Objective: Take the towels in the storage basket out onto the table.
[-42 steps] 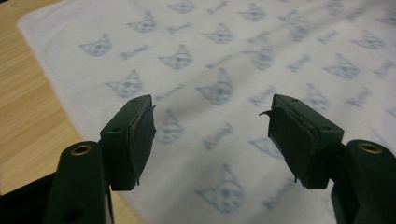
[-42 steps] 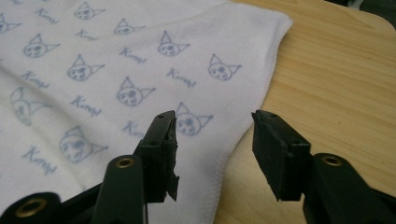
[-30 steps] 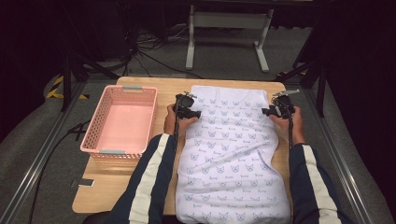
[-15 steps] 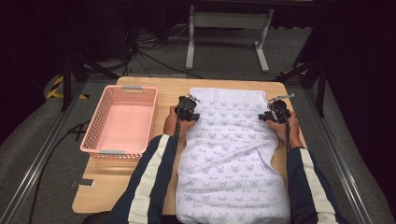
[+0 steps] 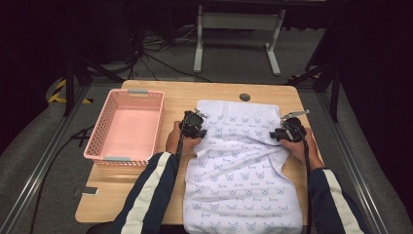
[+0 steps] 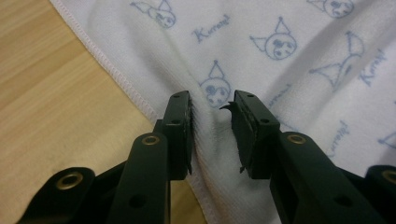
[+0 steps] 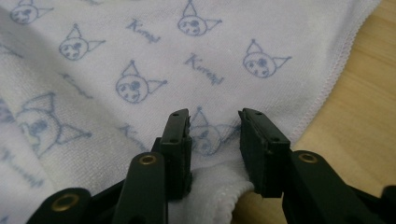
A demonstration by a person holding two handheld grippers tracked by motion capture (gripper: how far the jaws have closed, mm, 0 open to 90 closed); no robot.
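Observation:
A white towel [image 5: 238,185] printed with blue cat faces lies lengthwise on the wooden table [image 5: 175,97]. My left gripper [image 5: 195,127] is at the towel's left edge, my right gripper [image 5: 284,134] at its right edge, both about a third of the way down from the far end. In the left gripper view the jaws [image 6: 212,100] pinch a raised ridge of towel [image 6: 280,46] beside its hem. In the right gripper view the jaws [image 7: 214,116] hold a bunched fold of towel [image 7: 140,46] at the hem. Both pairs of jaws have just been closing with cloth between them.
A pink plastic basket [image 5: 92,146] stands to the left of the towel, close to my left forearm. A dark round grommet [image 5: 245,97] sits in the table beyond the towel. Past the table's far edge stand a metal frame [image 5: 234,22] and floor cables [image 5: 160,48].
Both hands have come back toward the person along the towel's side edges. The jaws have narrowed on the cloth. Diagonal creases now run across the towel between the grippers.

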